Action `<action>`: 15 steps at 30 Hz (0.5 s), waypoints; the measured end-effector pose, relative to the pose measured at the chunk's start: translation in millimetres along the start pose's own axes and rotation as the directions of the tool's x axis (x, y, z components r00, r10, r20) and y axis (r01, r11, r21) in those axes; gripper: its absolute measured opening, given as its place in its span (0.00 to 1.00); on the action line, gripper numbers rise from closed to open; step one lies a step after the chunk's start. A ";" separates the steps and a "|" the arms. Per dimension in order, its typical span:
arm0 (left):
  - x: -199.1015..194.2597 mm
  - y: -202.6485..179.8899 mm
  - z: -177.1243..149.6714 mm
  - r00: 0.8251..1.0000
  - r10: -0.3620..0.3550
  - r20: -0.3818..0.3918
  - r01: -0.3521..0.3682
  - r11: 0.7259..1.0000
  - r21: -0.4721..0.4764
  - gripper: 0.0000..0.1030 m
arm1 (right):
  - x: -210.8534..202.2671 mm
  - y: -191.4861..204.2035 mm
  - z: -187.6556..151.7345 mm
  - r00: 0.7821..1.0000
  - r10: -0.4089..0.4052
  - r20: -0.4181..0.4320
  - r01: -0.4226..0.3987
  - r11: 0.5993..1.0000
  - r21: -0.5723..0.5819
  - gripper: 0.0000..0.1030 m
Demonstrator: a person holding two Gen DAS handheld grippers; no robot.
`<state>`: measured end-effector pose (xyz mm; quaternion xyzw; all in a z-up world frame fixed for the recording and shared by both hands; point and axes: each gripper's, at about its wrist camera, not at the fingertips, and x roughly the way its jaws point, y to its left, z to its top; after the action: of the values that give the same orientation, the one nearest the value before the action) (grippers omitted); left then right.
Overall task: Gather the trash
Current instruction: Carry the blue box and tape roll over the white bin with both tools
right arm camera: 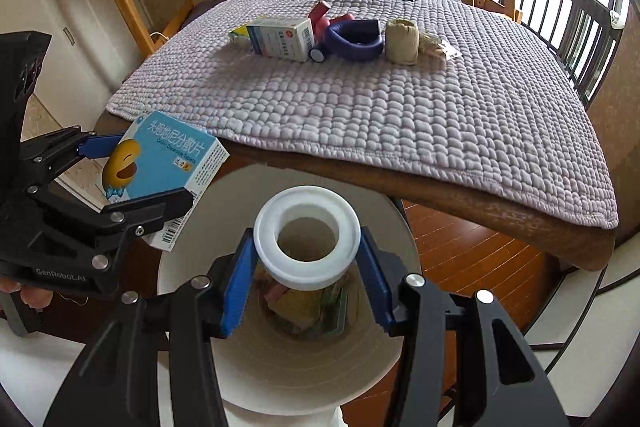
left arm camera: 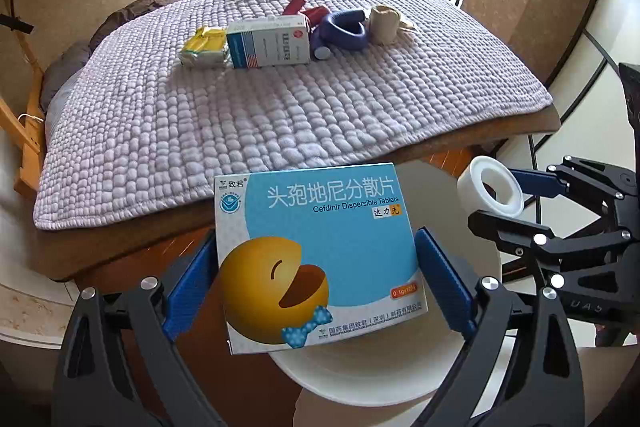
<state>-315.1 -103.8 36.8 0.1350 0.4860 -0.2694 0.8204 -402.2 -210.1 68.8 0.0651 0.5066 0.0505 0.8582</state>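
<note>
Both loads are over the white bin [right arm camera: 288, 379] now — left gripper [left arm camera: 316, 279] clamps the tablet box [left arm camera: 320, 259], right gripper [right arm camera: 308, 279] pinches the white ring [right arm camera: 307, 237] — next, let go.

Left gripper [left arm camera: 316, 279] angled downward, blue pads clamped wide apart, right gripper [right arm camera: 308, 277] beside it, angled downward, pads pinched narrower

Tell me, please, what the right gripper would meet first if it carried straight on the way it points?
Probably the open mouth of the white bin: the right gripper holds the white ring over it, trash showing inside. Depth is uncertain.
</note>
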 end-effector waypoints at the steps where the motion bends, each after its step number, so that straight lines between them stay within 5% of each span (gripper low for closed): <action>1: 0.3 -1.0 -1.3 1.000 -0.002 -0.003 0.002 1.000 0.002 0.93 | -0.3 0.3 -1.3 1.000 0.001 -0.001 -0.001 1.000 0.001 0.48; 15: 12.5 -7.7 -19.2 0.999 -0.011 -0.043 0.012 1.000 0.015 0.93 | 9.3 0.6 -15.2 0.999 0.006 -0.040 -0.006 1.000 0.004 0.48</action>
<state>-328.7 -104.7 16.9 0.1443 0.5023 -0.2748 0.8070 -411.1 -207.1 53.6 0.0674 0.5237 0.0535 0.8476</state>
